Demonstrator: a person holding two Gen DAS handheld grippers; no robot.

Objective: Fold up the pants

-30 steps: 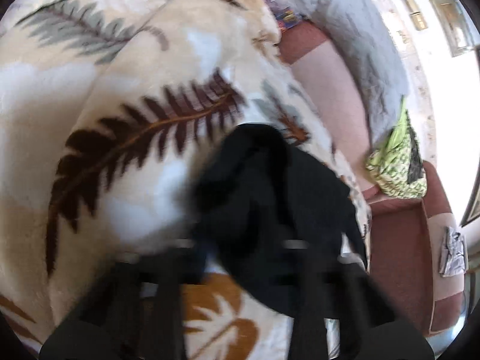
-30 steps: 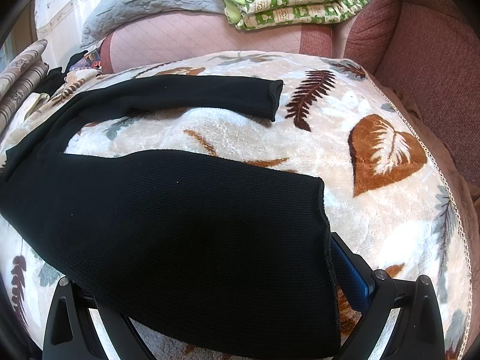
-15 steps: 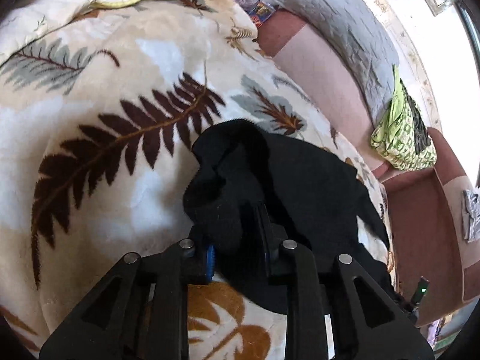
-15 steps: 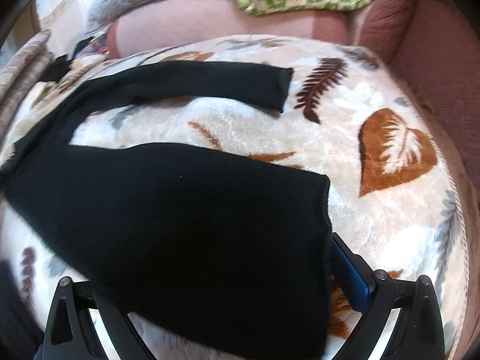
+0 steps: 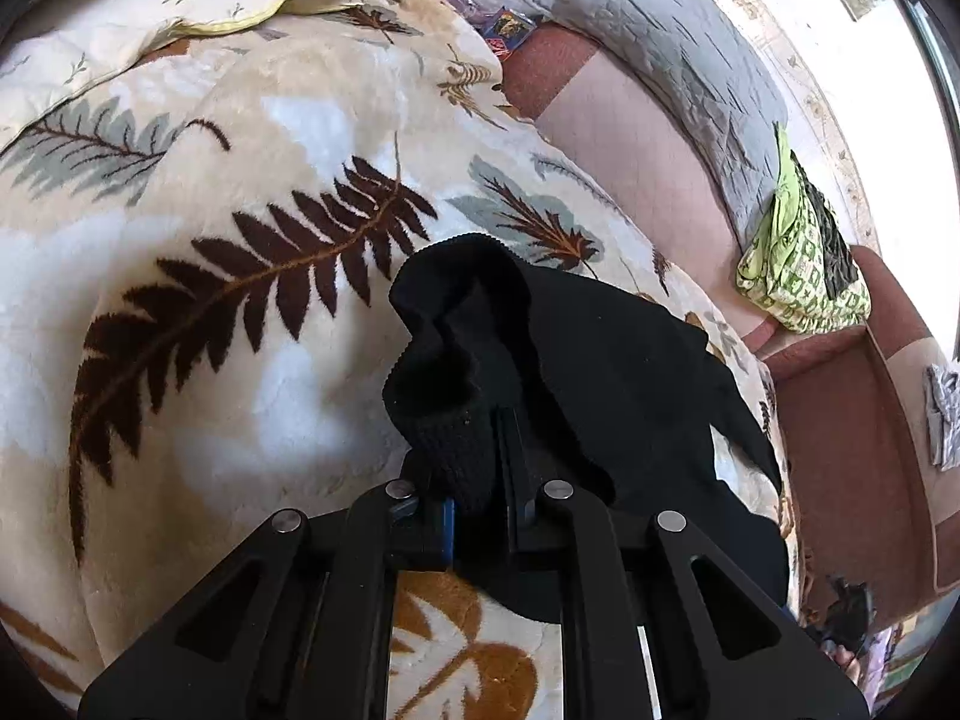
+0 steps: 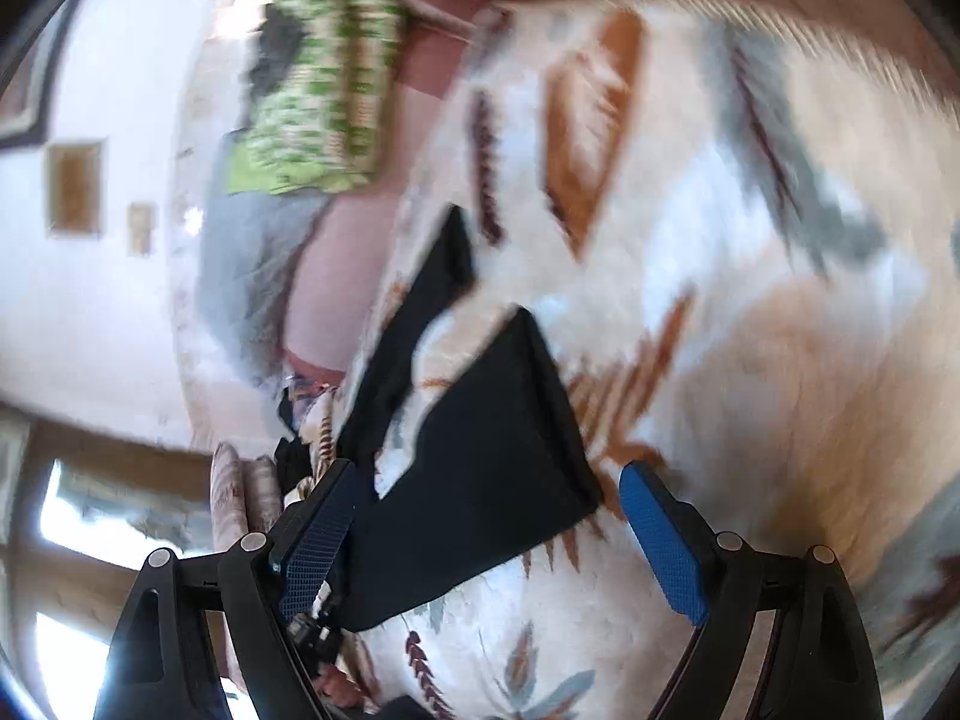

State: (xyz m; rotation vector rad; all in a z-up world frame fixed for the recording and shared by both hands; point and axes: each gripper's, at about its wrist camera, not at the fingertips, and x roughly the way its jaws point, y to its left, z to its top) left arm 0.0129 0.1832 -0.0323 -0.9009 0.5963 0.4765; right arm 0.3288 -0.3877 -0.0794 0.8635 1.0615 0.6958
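Black knit bunched between the left gripper (image 5: 477, 468) jaws, which are clamped on the waistband end of the pants (image 5: 600, 396); the cloth puckers up in a hump just at 12 o'clock of the jaws, and the rest trails off toward 3 to 4 o'clock over the blanket (image 5: 180, 360). Right gripper (image 6: 480, 534) stands apart with blue pads wide; its jaws have just been closing somewhat. A pant leg's hem end lies between the fingers, but the pads do not press it and nothing is gripped. That view is rolled and blurred, so fine detail is unclear. From the right view, one leg sits right at the fingers and the second leg runs up toward 11 o'clock, with a strip of blanket between them. Pants lie spread on the leaf-print blanket on a bed; a sofa (image 5: 840, 420) is beyond, with a grey quilt (image 5: 660, 60) at 1 o'clock and a green cloth pile (image 5: 798, 264) at 2 o'clock in the left view.

Handling, my guess: soft, light, limp knit that sags and drags on the plush blanket, not slippery and not fragile. It stretches, so pinch through both layers at the hem corner, not mid-leg. Waistband is thicker and already grips fine. The right one likely needs the near leg's hem corner, just ahead of its pads.
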